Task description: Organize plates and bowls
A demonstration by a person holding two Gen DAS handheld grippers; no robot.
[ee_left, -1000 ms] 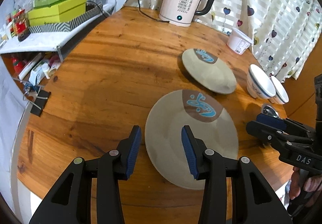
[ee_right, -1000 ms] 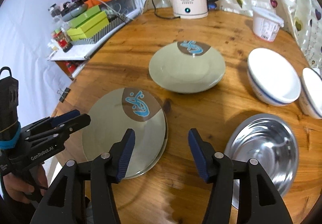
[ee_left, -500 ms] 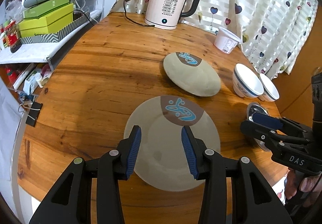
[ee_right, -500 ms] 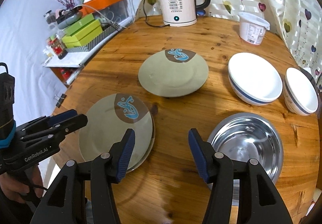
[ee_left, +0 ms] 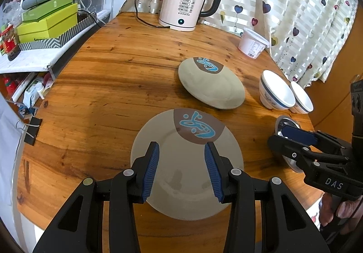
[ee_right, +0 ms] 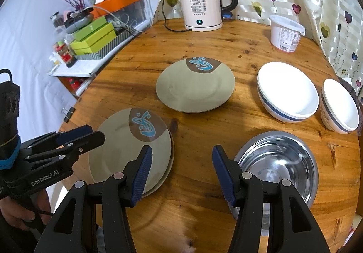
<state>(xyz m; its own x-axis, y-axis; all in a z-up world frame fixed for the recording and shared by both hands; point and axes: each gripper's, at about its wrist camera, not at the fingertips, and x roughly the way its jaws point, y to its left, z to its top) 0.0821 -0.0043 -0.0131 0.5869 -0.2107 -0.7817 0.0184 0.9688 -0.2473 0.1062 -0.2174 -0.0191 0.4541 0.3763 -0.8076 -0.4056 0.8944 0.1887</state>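
Note:
Two beige plates with a blue-and-brown mark lie on the round wooden table [ee_left: 109,85]. The near plate [ee_left: 158,130] [ee_right: 118,144] lies under my left gripper [ee_left: 181,170] [ee_right: 95,133], whose jaws hang open above it with nothing held. A second rim seems to show beneath it. The far plate [ee_left: 211,85] [ee_right: 195,87] lies mid-table. Two white bowls [ee_right: 288,91] [ee_right: 340,105] stand at the right, also seen as bowls [ee_left: 275,94] [ee_left: 301,98]. My right gripper [ee_right: 181,171] [ee_left: 278,138] is open over bare wood between the near plate and a steel bowl [ee_right: 276,166].
An electric kettle [ee_left: 188,5] [ee_right: 202,5] with its cord stands at the table's far edge, beside a white tub [ee_left: 253,43] [ee_right: 285,33]. A cluttered shelf with green boxes [ee_left: 47,21] borders the left side. A heart-patterned curtain [ee_left: 295,14] hangs behind.
The left gripper has shifted right, so the near plate now shows between its fingers. The right gripper also edged right early on. Both jaws kept the same gap.

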